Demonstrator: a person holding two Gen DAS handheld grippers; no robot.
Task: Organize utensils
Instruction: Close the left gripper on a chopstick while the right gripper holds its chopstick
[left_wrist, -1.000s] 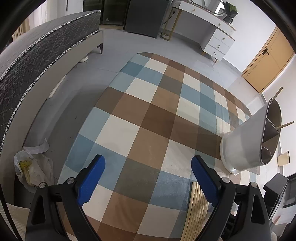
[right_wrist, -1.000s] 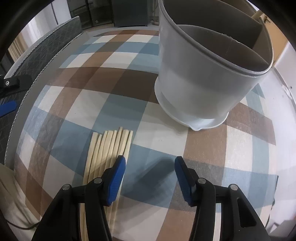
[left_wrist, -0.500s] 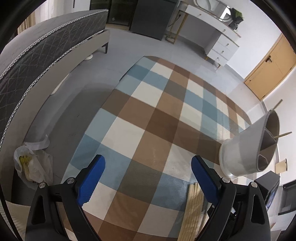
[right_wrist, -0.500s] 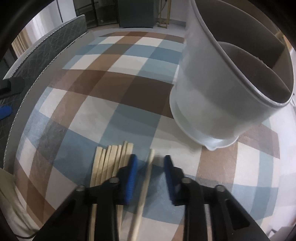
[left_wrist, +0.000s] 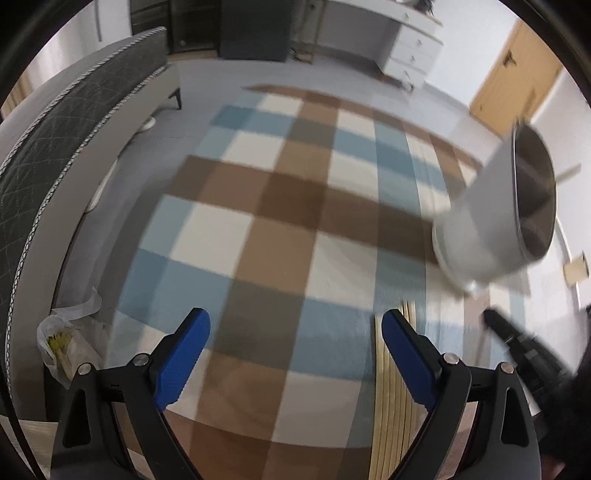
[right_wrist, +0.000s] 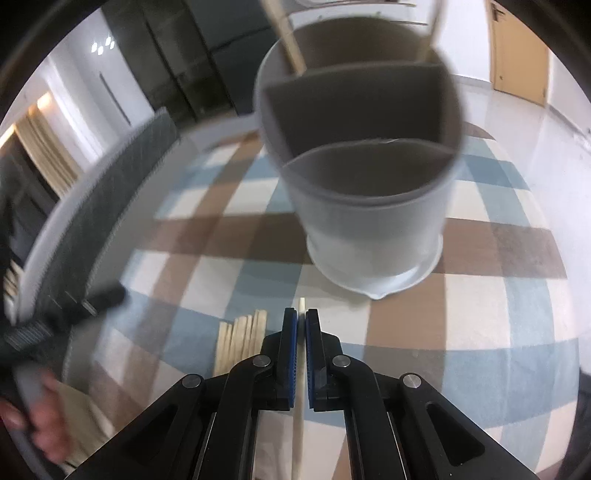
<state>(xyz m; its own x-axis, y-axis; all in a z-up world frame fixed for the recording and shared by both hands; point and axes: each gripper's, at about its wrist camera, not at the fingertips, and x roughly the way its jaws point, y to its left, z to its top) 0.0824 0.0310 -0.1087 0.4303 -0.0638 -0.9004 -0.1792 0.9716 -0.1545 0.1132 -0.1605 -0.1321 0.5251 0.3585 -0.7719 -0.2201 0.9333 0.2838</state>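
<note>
My right gripper (right_wrist: 301, 318) is shut on one wooden chopstick (right_wrist: 301, 306), lifted above the checked tablecloth. The chopstick's tip pokes out past the blue pads toward the grey divided utensil holder (right_wrist: 369, 221), which stands just ahead with two chopsticks (right_wrist: 290, 40) in its far compartment. A row of several chopsticks (right_wrist: 240, 341) lies on the cloth to the left of the gripper. My left gripper (left_wrist: 295, 345) is open and empty above the cloth. In the left wrist view the holder (left_wrist: 495, 221) is at the right and the chopstick row (left_wrist: 391, 402) is by the right finger.
The checked tablecloth (left_wrist: 280, 236) covers the table. A grey padded bed (left_wrist: 70, 129) runs along the left, with a plastic bag (left_wrist: 62, 343) on the floor beside it. A white dresser (left_wrist: 413, 55) and a wooden door (left_wrist: 517, 74) are far behind.
My right gripper has closed on one chopstick from the row and raised it, tilting toward the holder. The left gripper has shifted slightly and stays open.
</note>
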